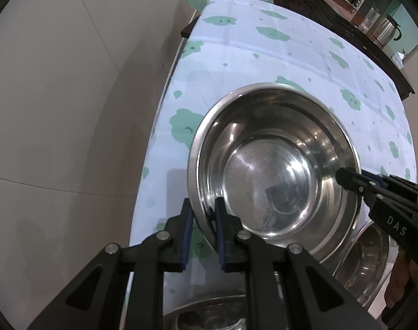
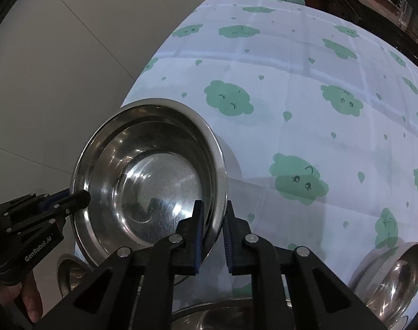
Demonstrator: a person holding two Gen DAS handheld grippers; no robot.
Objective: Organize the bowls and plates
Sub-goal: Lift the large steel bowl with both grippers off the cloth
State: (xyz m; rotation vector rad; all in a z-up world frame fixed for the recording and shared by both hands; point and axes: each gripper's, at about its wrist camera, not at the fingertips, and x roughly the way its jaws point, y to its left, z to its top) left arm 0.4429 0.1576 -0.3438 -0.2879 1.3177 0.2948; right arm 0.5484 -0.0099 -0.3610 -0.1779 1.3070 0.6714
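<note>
Bowl [image 1: 274, 165] held tilted above the desk [image 1: 263, 55], rim gripped on opposite sides, near the desk's left edge. Left claw [image 1: 203, 217] nearly closed, pinching the near-left rim; right claw [image 2: 213, 220] likewise narrow, clamped on the right rim. More bowls [image 2: 393, 275] below, toward the near edge.

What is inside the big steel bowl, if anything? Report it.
Empty: the big steel bowl shows only its bare, shiny bottom in both wrist views.

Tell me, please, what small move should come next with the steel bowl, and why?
Probably lift it straight up, level. The left gripper and right gripper are each shut on opposite rims of the steel bowl, and other bowls lie nearby on the tablecloth.
</note>
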